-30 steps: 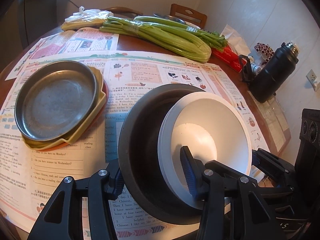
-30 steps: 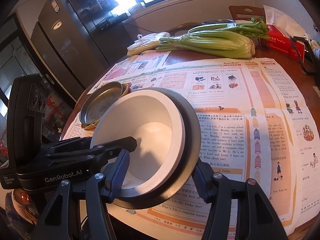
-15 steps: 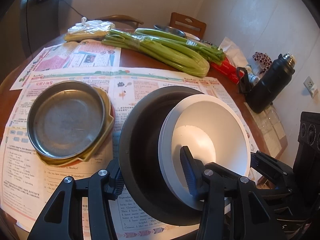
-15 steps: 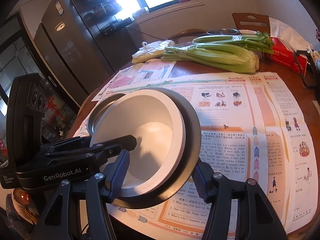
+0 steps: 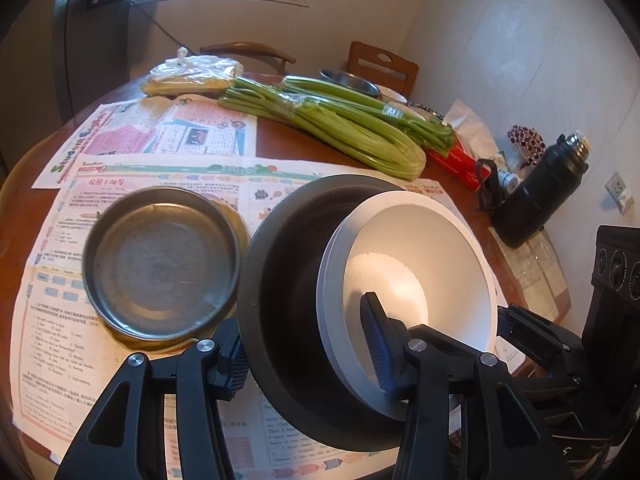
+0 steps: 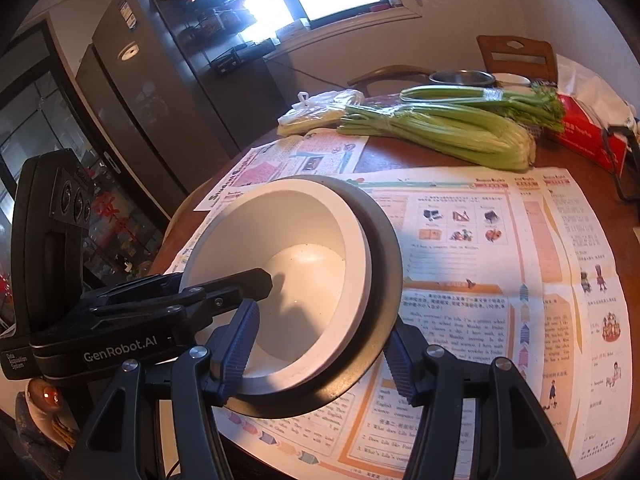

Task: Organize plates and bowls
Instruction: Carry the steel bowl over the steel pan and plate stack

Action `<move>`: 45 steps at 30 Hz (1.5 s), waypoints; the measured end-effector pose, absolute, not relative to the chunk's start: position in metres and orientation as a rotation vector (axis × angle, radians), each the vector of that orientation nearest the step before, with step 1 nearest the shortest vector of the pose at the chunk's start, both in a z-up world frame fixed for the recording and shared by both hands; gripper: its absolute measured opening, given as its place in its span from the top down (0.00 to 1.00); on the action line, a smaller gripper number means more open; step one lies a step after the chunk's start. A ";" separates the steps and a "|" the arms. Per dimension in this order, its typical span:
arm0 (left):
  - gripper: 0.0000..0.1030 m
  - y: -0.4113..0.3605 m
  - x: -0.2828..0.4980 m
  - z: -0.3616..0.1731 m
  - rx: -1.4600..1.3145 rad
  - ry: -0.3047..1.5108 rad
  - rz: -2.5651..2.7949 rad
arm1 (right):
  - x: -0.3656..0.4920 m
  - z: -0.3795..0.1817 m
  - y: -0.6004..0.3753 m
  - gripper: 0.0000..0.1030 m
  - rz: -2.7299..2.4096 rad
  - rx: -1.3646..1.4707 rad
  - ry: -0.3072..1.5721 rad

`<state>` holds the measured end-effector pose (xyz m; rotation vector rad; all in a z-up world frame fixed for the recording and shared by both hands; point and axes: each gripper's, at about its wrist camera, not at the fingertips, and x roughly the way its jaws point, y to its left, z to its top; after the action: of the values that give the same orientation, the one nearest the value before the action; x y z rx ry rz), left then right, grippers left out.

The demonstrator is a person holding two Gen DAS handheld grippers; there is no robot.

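Note:
A white bowl [image 5: 420,280] sits nested in a larger dark bowl [image 5: 288,280], and both are held tilted above the table. My left gripper [image 5: 304,344] is shut on the near rim of the stack, one finger outside the dark bowl and one inside the white bowl. My right gripper [image 6: 320,344] is shut on the same stack, white bowl [image 6: 288,264] inside dark bowl [image 6: 384,264], from the other side. A metal plate [image 5: 160,260] rests on a yellow plate [image 5: 236,216] to the left on the newspaper.
Newspaper [image 6: 500,240] covers the round wooden table. Celery bunches [image 5: 340,128] and a plastic bag [image 5: 192,76] lie at the back, by a metal bowl [image 5: 348,80]. A red tissue box [image 6: 588,136] and a black flask [image 5: 540,196] stand at the right. Chairs stand behind.
Both grippers have lifted the nested bowls higher and drawn them back. The plate stack and the table look farther below and to the left.

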<state>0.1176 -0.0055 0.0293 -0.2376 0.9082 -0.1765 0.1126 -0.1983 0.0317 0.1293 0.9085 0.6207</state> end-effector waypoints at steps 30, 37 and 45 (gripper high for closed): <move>0.51 0.098 0.116 0.054 -0.326 0.844 -0.072 | 0.133 0.060 -0.091 0.42 0.732 0.024 0.888; 0.51 0.110 0.122 0.045 -0.347 0.863 -0.057 | 0.140 0.053 -0.074 0.42 0.746 0.005 0.909; 0.51 0.116 0.134 0.025 -0.359 0.904 -0.051 | 0.148 0.037 -0.066 0.42 0.742 0.001 0.941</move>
<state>0.1337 0.1164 0.0249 -0.3593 0.9040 -0.0515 0.1481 -0.0664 0.0375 0.0005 0.9412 0.7422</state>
